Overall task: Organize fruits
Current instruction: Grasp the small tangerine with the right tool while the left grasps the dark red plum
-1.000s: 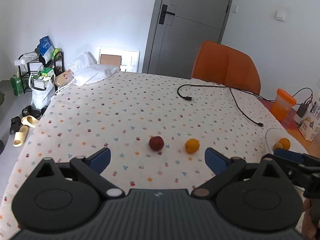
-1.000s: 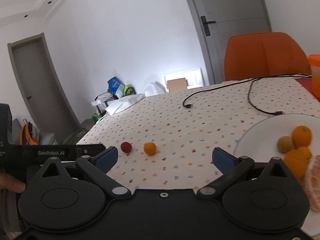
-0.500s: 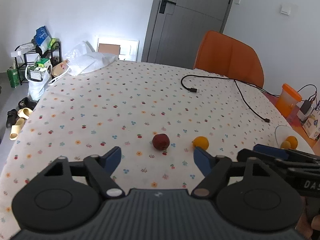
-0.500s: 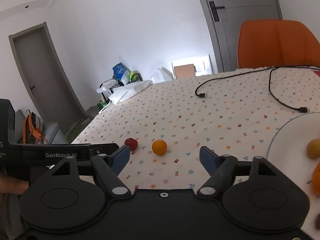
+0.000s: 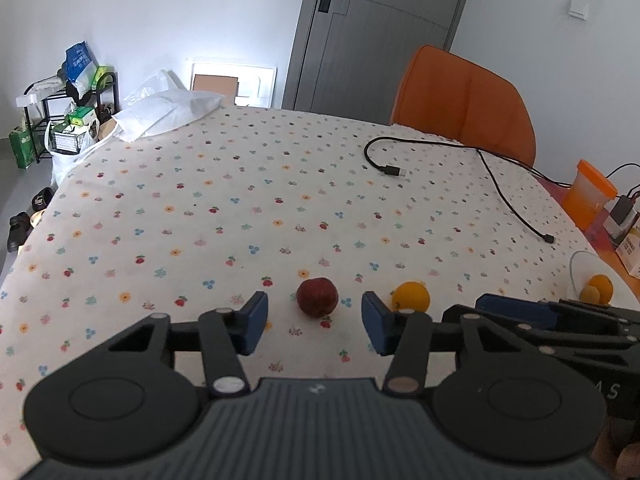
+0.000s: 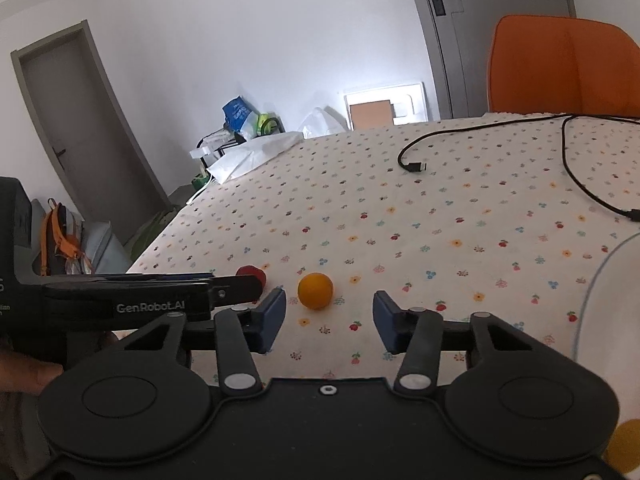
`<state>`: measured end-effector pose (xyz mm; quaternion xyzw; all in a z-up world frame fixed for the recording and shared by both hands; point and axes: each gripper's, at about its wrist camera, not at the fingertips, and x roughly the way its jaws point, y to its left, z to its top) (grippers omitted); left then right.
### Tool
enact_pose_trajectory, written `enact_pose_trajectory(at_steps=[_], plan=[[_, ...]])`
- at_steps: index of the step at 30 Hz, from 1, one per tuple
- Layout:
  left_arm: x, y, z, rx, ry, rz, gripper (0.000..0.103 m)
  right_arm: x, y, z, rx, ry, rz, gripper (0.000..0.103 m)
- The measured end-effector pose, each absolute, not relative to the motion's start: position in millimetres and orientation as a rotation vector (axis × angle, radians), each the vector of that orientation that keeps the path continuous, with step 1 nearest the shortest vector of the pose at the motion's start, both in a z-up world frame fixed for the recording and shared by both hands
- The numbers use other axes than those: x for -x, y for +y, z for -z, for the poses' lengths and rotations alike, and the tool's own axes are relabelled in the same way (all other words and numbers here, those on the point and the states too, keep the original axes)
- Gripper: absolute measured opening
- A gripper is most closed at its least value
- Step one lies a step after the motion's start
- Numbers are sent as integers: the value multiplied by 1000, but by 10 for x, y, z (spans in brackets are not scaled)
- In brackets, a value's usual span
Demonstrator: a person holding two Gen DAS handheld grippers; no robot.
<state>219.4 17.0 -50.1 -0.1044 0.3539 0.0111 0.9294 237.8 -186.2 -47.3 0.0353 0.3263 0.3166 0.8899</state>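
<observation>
Both grippers have been brought nearer the loose fruit, the left gripper (image 5: 315, 322) closing emptily before the red apple (image 5: 317, 297) and the right gripper (image 6: 329, 320) before the orange (image 6: 315, 291), both unheld on the desk (image 5: 248, 200), while the plate (image 5: 576, 272) beyond is only partly filled.

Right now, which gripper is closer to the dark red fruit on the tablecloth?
Left. The left gripper is lined up just short of the red fruit, fingers closing, not touching. The right gripper sits off to its right, facing the orange.
</observation>
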Motion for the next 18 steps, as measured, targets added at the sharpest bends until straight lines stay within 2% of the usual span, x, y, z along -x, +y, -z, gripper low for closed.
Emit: enact_pose_trajectory(at_steps=[3,6,7,9,11,18], plan=[[-2241,175,537,218,730,-31,44,-2414,-1833,514,-69,689,-656,42],[-2274,162,543,211,722,-34,42,-2441,-1796,538,-62,694,-662,42],[-2290,163,544,209,722,-35,40,-2452,-1785,543,-61,697,-662,42],[-2301,177,547,210,721,-46,27,-2473,-1769,550,-62,700,-665,42],[-2301,209,545,222,719,-51,23,-2480,-1747,550,-59,699,-671,42],[-2230,274,523,227,715,-60,23,-2557,-1642,587,-52,706,-681,42]])
